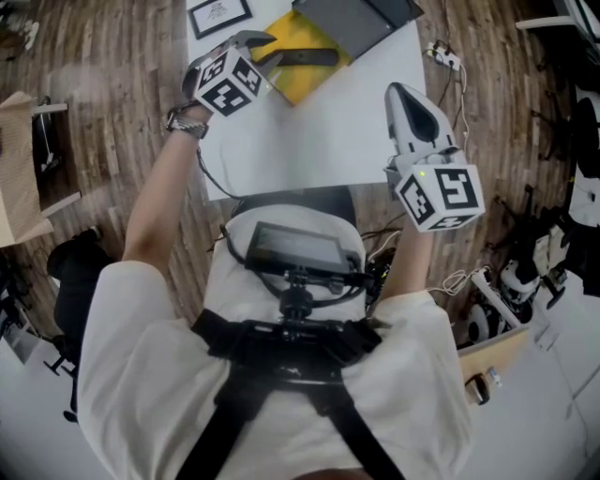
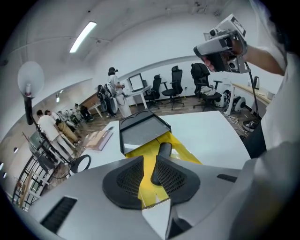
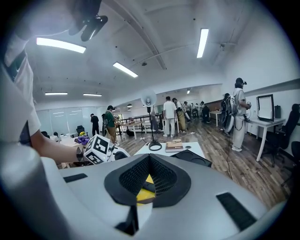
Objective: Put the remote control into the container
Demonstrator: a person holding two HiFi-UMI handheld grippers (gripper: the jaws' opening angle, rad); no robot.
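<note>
A black remote control point(image 1: 298, 58) lies on a yellow sheet point(image 1: 302, 82) at the far side of the white table point(image 1: 319, 141). Just behind it sits the grey container point(image 1: 361, 19), a shallow tray, also in the left gripper view point(image 2: 140, 133). My left gripper point(image 1: 261, 44) hovers over the sheet's left end, its jaws apart with nothing between them; past them the remote point(image 2: 162, 152) shows lying on the sheet. My right gripper point(image 1: 405, 94) is held up over the table's right side, its pads point(image 3: 161, 176) meeting at the tips, with nothing held.
A framed card point(image 1: 218, 13) lies at the table's far left corner. A book point(image 3: 173, 146) and a black tray point(image 3: 192, 158) rest on a table beyond. The near table edge point(image 1: 281, 186) is close to my body. People, desks and office chairs point(image 2: 176, 86) stand behind.
</note>
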